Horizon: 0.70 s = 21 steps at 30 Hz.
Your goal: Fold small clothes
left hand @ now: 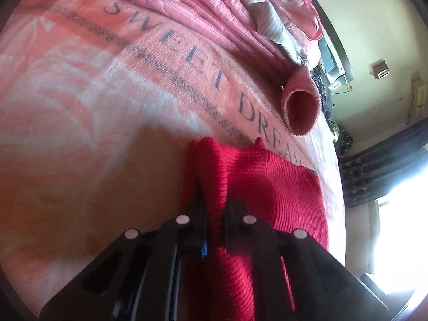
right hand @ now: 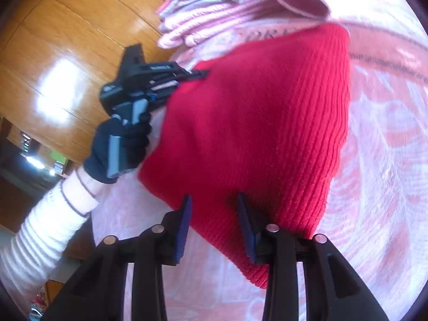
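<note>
A red ribbed knit garment [right hand: 254, 133] lies on the pink "SWEET DREAMS" blanket [right hand: 379, 187]. In the left wrist view my left gripper [left hand: 214, 200] is shut on a bunched fold of the red knit [left hand: 267, 192], which runs up between its fingers. From the right wrist view the left gripper [right hand: 198, 74] grips the garment's far left corner, held by a dark-gloved hand [right hand: 120, 144]. My right gripper [right hand: 214, 200] is open over the garment's near edge, blue pads apart, nothing clamped between them.
A stack of folded pink and grey clothes [left hand: 214, 8] sits at the back of the blanket [left hand: 80, 80], with a pink rolled sleeve opening [left hand: 301, 107] beside it. A wooden floor [right hand: 67, 53] lies left of the bed. A bright window [left hand: 396, 214] is at right.
</note>
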{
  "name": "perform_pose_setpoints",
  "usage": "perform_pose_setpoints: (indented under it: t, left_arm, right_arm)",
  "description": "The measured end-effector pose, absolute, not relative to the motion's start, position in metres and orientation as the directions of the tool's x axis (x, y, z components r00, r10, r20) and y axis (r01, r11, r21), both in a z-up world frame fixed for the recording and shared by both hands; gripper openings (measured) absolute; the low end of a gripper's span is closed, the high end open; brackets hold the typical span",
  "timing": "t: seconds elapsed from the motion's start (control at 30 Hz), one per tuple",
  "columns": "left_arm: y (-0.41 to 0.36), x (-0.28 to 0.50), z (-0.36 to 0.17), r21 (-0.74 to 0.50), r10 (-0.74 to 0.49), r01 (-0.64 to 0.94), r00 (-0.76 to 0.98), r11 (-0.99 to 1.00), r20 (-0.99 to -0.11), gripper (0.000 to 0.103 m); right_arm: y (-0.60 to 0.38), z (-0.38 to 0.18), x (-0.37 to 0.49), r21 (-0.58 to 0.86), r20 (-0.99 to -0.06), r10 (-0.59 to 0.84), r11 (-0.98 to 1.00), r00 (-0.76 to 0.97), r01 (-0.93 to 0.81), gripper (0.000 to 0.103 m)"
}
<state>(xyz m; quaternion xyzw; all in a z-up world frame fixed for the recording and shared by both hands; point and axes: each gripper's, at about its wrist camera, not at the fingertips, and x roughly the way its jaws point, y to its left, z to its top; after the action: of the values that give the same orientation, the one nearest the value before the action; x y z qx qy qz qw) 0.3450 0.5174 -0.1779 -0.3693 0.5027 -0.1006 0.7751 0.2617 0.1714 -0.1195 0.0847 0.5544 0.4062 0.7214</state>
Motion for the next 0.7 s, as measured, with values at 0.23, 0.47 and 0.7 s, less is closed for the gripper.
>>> perform_pose_setpoints:
  t: [0.23,0.47,0.7]
  left_arm:
    - [0.513,0.318,-0.148,-0.650,-0.533,-0.217,0.417,0.728,-0.736,0.053]
    - [0.492,0.226,-0.143,-0.628,-0.554,-0.210,0.322,0.749,-0.768,0.054]
    - [0.472,0.196,-0.147,-0.583,-0.522,-0.191,0.288,0.790,-0.803,0.021]
  right_arm:
    - [0.156,-0.103,0.251,0.557,-0.726,0.681,0.666,0.098,-0.496,0.040]
    - [0.124,-0.096,0.239,0.512,-0.748,0.636,0.734,0.189,-0.446,0.045]
    - [0.120,-0.105,0.230,0.511,-0.764,0.623,0.743,0.167,-0.432,0.045]
